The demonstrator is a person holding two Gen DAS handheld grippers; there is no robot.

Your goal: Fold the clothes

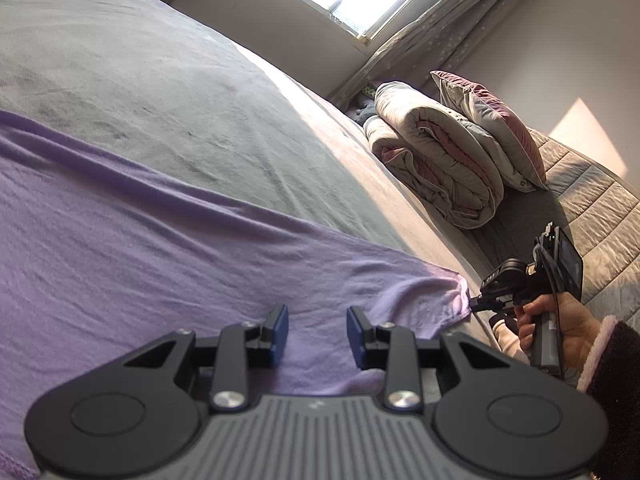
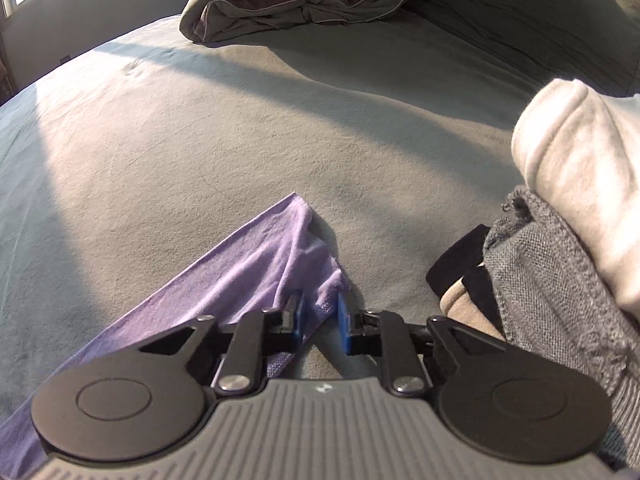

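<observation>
**Q:** Where is the garment, and what are your 2 claws doing?

**A:** The purple garment [image 1: 160, 240] lies spread on the grey bed sheet [image 1: 160, 80], with 1 corner reaching toward the bed's edge. Your left gripper [image 1: 318, 330] hovers over the cloth near that edge. Its pads are spread and nothing is pinched. Your right gripper [image 2: 320, 316] sits at the pointed corner. Its pads show a gap, with a bunched bit of purple fabric between them. You do not appear to be clamping it yet.

**Q:** How do you expect it to handle?

**A:**
- Judgement: it is thin, light, limp jersey. It wrinkles in long soft ridges and will drape, not hold a shape.
- It will probably drag a little on the nappy sheet, so lift before you carry across.
- It is not fragile. The risk is slipping from a shallow pinch or catching only 1 layer.

**Q:** Where do you take hold?

**A:** Take 2 points along the same edge.
- Right: pinch the corner well in from the tip, on the hem where the cloth looks doubled.
- Left: pinch the hem directly under the pads.

Keep clear of the pile beside your right claw, the white garment [image 2: 580, 160] and the grey knit [image 2: 560, 300]. The folded duvet [image 1: 436, 160] sits well apart.
</observation>
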